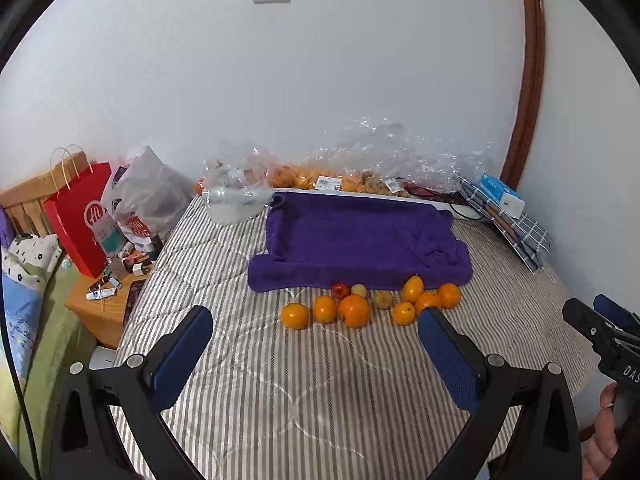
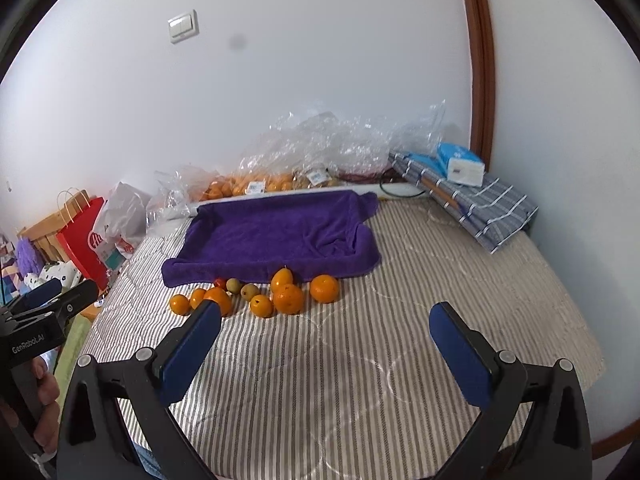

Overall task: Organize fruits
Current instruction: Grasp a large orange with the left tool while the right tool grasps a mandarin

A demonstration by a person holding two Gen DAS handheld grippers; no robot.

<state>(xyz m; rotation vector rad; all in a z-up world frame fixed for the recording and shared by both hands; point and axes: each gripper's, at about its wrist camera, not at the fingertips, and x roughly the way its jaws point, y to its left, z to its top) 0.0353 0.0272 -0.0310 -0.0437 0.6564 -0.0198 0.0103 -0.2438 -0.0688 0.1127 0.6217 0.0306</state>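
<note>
Orange fruits [image 1: 354,310] beside purple towel [image 1: 356,236]

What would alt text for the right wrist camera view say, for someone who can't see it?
An open right gripper hovers above a striped bedspread, facing loose oranges and smaller fruits lying just in front of a purple towel-lined tray. Clear plastic bags of fruit sit against the white wall behind.

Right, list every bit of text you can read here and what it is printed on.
"GenRobot.AI": body of the left gripper.
"DAS", cut off at the frame edge: body of the right gripper.
"HL" in a circle: red paper bag.
White price labels on the bagged fruit: too small to read.
Blue tissue pack: print blurred.
</note>
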